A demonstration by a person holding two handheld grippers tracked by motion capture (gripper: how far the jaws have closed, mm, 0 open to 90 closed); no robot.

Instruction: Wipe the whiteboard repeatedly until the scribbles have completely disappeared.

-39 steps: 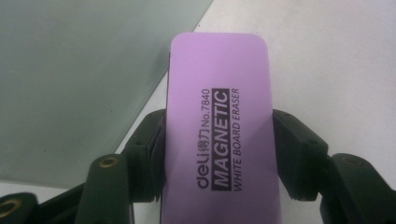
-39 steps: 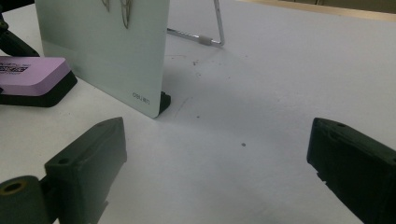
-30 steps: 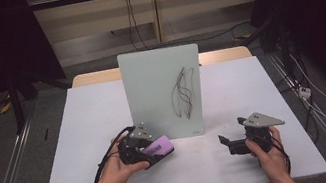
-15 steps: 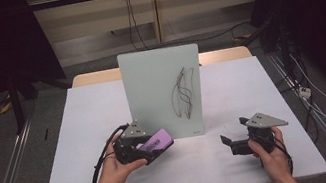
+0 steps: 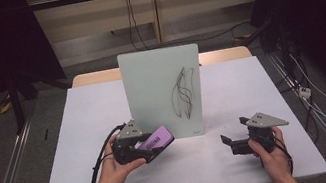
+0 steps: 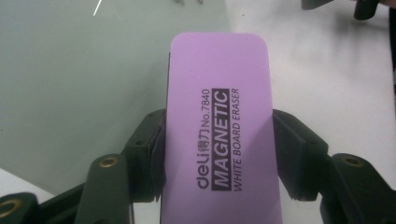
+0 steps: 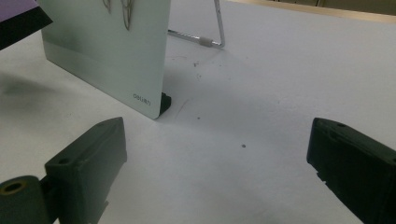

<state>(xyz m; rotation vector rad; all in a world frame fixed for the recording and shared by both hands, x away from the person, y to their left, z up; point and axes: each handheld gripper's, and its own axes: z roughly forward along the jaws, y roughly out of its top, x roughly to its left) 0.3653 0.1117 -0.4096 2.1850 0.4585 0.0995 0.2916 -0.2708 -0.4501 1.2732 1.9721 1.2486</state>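
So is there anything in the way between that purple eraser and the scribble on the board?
Nothing visible. The left gripper holds the eraser just in front of the board; the scribble is above and to its right, with only bare board between.

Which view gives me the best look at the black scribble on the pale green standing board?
The high view: the whole black scribble shows on the pale green standing board's right half. The right gripper view catches just its lower ends at the top edge. The left gripper view shows tiny tips above the purple rectangular eraser.
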